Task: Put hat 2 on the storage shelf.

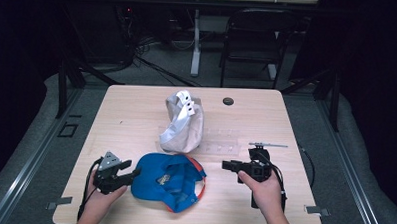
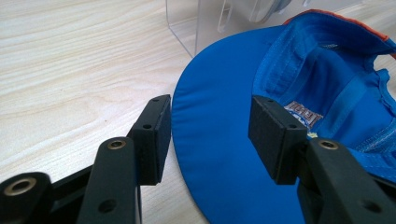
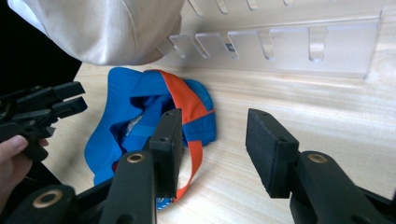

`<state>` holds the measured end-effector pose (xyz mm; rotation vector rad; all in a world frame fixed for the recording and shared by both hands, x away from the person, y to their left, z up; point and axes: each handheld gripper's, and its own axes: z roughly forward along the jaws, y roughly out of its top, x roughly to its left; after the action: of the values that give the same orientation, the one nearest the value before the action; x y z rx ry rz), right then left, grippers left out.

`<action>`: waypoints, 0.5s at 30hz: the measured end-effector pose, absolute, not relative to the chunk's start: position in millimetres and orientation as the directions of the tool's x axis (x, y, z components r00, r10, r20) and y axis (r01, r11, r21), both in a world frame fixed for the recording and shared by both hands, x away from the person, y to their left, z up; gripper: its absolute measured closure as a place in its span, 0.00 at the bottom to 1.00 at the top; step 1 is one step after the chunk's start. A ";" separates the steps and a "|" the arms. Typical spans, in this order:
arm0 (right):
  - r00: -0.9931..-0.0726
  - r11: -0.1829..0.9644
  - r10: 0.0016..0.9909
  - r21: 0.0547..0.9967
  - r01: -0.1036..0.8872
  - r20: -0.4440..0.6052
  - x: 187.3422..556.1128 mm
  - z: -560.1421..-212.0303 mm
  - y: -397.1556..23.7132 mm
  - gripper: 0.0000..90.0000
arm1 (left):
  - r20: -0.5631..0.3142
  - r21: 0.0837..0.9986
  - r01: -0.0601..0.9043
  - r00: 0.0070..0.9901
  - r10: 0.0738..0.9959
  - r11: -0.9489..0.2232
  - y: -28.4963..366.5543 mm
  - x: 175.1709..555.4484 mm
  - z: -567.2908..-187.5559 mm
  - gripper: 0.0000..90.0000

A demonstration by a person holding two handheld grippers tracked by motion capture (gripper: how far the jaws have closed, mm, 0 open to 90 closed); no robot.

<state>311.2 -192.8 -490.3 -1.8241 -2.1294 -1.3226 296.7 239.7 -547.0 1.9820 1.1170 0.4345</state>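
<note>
Both sets of jaws stand apart, gripping nothing. The left gripper (image 2: 208, 135) straddles the brim of the blue cap (image 1: 168, 181), probably to pinch it, while the right gripper (image 3: 212, 151) faces the cap's orange back edge from across bare wood. The cap lies upside down at the near edge of the pale wooden table (image 1: 136, 115). Beyond it lie a clear acrylic hook rack (image 3: 299, 51) and a beige cap (image 1: 182, 122). Farther off, a dark room holds a chair (image 1: 253, 39).

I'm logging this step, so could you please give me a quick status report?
Left gripper open, straddling blue cap's brim. Right gripper open, short of the cap. Rack and beige cap behind, clear.
</note>
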 end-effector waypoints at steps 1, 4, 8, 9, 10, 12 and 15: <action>-0.308 -0.053 0.794 0.563 0.825 0.525 309.9 -491.7 -192.3 0.63 | -0.085 0.779 0.557 0.549 0.831 -0.289 239.7 296.6 -546.9 0.55; -0.305 -0.053 0.797 0.562 0.826 0.522 306.2 -495.1 -191.1 0.63 | -0.086 0.778 0.559 0.546 0.833 -0.286 239.2 296.2 -547.7 0.55; -0.301 -0.064 0.781 0.549 0.833 0.548 301.7 -503.3 -188.0 0.63 | -0.088 0.784 0.555 0.541 0.836 -0.277 239.5 296.5 -548.6 0.55; -0.301 -0.064 0.781 0.549 0.833 0.548 301.7 -503.3 -188.0 0.63 | -0.092 0.784 0.557 0.540 0.836 -0.274 240.1 296.4 -548.6 0.55; -0.307 -0.057 0.766 0.536 0.843 0.564 299.9 -510.0 -182.9 0.64 | -0.090 0.782 0.559 0.540 0.837 -0.276 240.9 296.4 -548.4 0.55; -0.306 -0.052 0.758 0.521 0.852 0.576 299.1 -515.3 -178.2 0.67 | -0.093 0.779 0.564 0.537 0.838 -0.275 242.4 296.5 -547.9 0.55; -0.314 -0.031 0.734 0.492 0.870 0.602 299.1 -522.4 -172.9 0.70 | -0.097 0.787 0.560 0.527 0.844 -0.259 244.8 296.6 -547.6 0.55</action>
<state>299.1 -172.9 -522.4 -1.7348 -2.0682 -1.2655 296.6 244.8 -547.6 1.9528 1.1440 0.4416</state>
